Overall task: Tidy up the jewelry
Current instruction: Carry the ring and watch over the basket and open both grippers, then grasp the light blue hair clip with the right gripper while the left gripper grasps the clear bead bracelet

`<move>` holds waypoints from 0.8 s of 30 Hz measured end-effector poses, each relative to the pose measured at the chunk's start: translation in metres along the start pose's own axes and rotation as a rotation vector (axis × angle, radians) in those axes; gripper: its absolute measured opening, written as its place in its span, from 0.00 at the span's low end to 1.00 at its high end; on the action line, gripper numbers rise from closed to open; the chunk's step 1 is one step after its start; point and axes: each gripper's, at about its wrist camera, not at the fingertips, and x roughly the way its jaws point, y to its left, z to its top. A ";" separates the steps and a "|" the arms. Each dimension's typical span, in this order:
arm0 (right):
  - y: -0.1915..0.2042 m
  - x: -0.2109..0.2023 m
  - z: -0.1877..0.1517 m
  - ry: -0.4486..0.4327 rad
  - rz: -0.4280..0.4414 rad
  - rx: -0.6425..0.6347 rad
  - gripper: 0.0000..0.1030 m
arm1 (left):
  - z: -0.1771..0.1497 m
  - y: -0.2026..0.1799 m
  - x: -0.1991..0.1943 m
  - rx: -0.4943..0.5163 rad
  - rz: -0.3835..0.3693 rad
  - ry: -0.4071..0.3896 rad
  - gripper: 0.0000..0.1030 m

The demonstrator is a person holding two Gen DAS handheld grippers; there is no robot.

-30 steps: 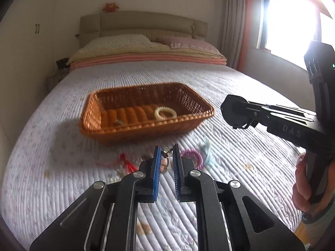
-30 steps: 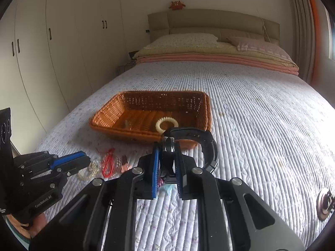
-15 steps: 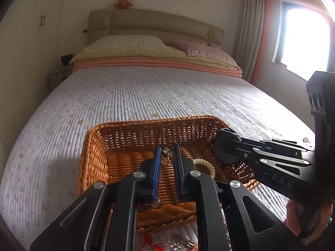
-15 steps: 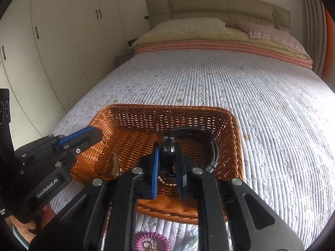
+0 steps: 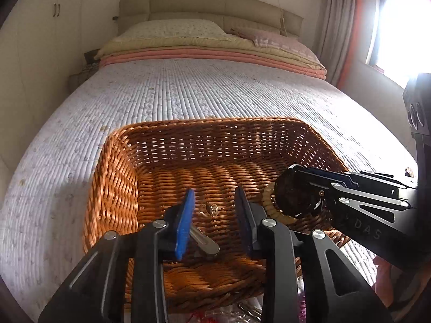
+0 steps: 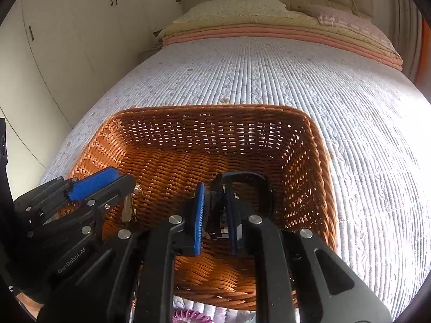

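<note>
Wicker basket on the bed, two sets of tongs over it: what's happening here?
A person is sorting jewelry into the wicker basket on the quilted bed. The left tongs hang open over the basket floor, with a small clear-stone piece lying below them and a metal clip beside the blue pad. The right tongs are inside the basket too, closed on a black band. A cream beaded bracelet already lies in the basket.
</note>
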 end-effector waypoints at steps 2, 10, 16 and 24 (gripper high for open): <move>0.003 -0.012 -0.002 -0.021 -0.002 -0.011 0.15 | 0.001 -0.002 -0.007 -0.004 -0.007 -0.010 0.31; -0.010 -0.065 -0.033 -0.095 0.049 0.043 0.47 | -0.012 -0.018 -0.064 0.002 -0.033 -0.097 0.47; -0.008 -0.102 -0.067 -0.141 0.042 0.058 0.47 | -0.042 -0.030 -0.109 0.006 0.002 -0.149 0.54; -0.004 -0.110 -0.115 -0.183 -0.019 0.050 0.47 | -0.088 -0.011 -0.139 0.002 0.021 -0.134 0.52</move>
